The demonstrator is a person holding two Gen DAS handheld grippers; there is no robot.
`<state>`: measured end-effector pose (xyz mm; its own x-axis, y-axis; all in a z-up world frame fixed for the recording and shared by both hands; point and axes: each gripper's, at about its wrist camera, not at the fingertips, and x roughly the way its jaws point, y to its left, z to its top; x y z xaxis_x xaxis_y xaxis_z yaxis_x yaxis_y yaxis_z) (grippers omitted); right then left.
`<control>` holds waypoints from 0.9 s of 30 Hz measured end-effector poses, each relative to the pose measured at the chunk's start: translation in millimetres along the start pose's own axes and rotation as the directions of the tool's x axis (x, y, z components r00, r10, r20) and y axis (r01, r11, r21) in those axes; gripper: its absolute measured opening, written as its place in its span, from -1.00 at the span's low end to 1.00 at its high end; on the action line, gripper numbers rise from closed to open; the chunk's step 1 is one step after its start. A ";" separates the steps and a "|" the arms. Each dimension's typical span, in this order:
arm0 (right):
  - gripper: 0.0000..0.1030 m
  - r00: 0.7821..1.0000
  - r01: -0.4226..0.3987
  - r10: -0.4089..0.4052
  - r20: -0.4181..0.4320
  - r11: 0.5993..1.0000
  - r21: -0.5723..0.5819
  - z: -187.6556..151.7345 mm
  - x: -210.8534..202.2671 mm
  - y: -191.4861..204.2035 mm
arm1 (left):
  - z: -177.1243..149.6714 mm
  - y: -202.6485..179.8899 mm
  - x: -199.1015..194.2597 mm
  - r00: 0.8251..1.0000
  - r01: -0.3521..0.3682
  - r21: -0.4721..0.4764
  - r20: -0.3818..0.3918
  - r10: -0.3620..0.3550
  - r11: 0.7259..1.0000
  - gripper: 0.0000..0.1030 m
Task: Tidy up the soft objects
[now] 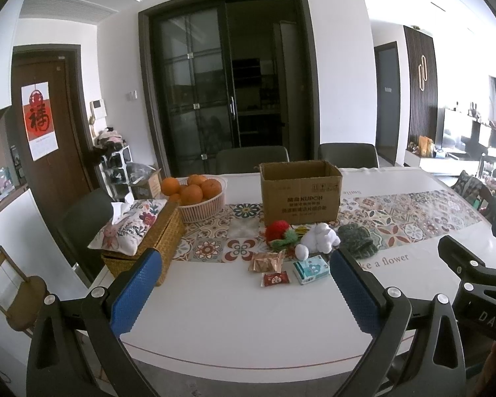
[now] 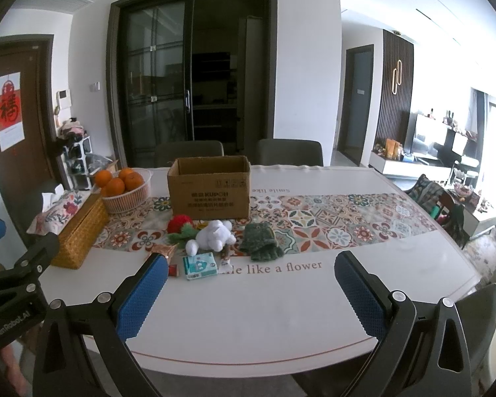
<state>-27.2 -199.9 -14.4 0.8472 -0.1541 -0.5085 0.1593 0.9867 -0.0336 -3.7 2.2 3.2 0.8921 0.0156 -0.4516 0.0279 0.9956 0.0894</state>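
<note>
A red knitted strawberry [image 1: 278,232] [image 2: 179,225], a white plush toy [image 1: 319,240] [image 2: 213,237] and a dark green knitted item [image 1: 357,240] [image 2: 260,242] lie in a row on the white table [image 1: 231,314] [image 2: 264,307], in front of an open cardboard box [image 1: 300,192] [image 2: 210,188]. My left gripper [image 1: 244,286] is open and empty above the near table edge, short of them. My right gripper [image 2: 251,286] is open and empty too, near the front edge. The right gripper's body shows at the right of the left wrist view [image 1: 479,284].
A tissue pack [image 1: 310,268] [image 2: 200,265] and snack packets [image 1: 268,262] lie in front of the toys. A basket of oranges [image 1: 198,198] [image 2: 125,188] and a wicker tissue box [image 1: 142,235] [image 2: 76,231] stand at the left. Chairs stand behind the table.
</note>
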 end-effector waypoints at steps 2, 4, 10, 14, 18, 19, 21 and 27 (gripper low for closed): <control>0.98 1.000 -0.001 0.001 0.001 1.000 0.000 -0.1 0.0 0.0 | 0.1 0.1 0.4 1.000 0.002 0.000 -0.002 -0.002 1.000 1.00; 0.97 1.000 -0.002 0.002 0.001 1.000 0.000 0.0 -0.1 -0.5 | 0.6 0.4 0.8 1.000 0.001 -0.001 -0.002 -0.001 1.000 1.00; 0.98 1.000 -0.002 0.002 0.002 1.000 0.000 -0.1 -0.6 1.3 | 0.8 0.7 0.9 1.000 0.000 -0.001 -0.002 0.000 1.000 1.00; 0.98 1.000 -0.003 0.003 0.003 1.000 0.000 1.0 0.7 2.0 | 1.0 1.3 0.7 1.000 0.001 -0.001 -0.002 -0.001 1.000 1.00; 0.98 1.000 -0.003 0.003 0.003 1.000 0.000 1.1 0.7 1.9 | 0.9 1.0 0.6 1.000 0.002 0.000 -0.001 -0.002 1.000 1.00; 0.97 1.000 -0.002 0.002 0.003 1.000 -0.001 1.1 0.7 2.0 | 0.8 1.0 0.4 1.000 0.001 -0.001 0.000 -0.001 1.000 1.00; 0.98 1.000 -0.003 0.003 0.003 1.000 -0.001 1.1 0.6 1.9 | 1.0 0.9 0.6 1.000 0.001 0.000 -0.001 -0.001 1.000 1.00; 0.98 1.000 -0.003 0.003 0.004 1.000 -0.001 1.1 0.5 2.1 | 1.2 1.2 0.5 1.000 0.001 0.000 0.000 -0.001 1.000 1.00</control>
<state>-25.9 -198.0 -13.8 0.8495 -0.1517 -0.5054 0.1566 0.9871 -0.0331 -2.7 3.2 4.2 0.8919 0.0143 -0.4521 0.0289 0.9957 0.0885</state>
